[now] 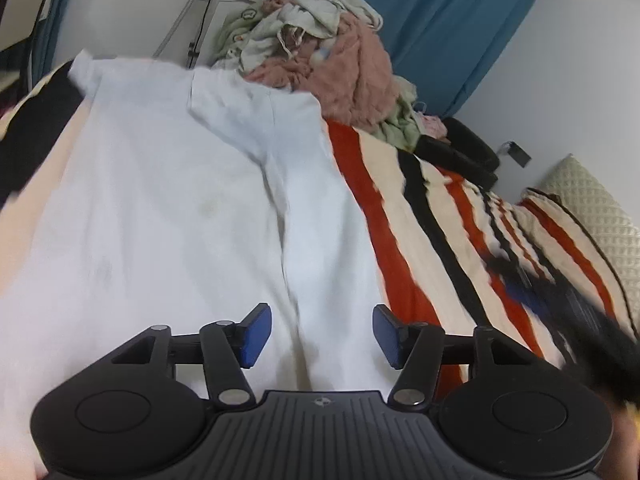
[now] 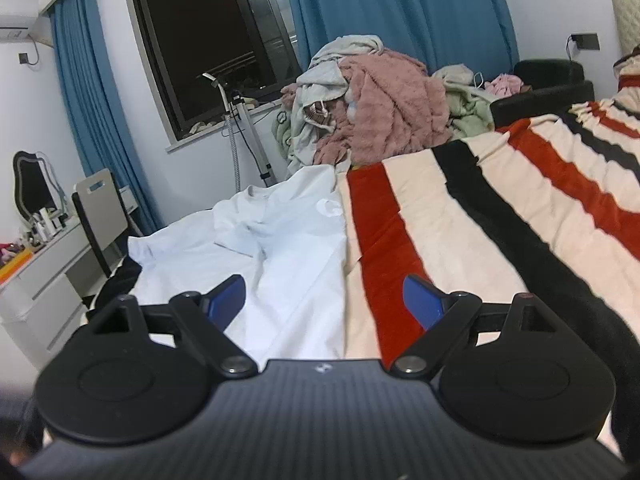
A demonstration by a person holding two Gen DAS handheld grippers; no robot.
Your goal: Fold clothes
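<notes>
Your right hand-held gripper [image 2: 323, 304] hung with jaws spread wide above the white shirt's [image 2: 280, 248] edge on the striped blanket [image 2: 500, 216].

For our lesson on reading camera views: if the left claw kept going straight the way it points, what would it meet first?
Most likely the white shirt lying on the striped blanket. The open left claw sits just above it; depth is unclear.
</notes>
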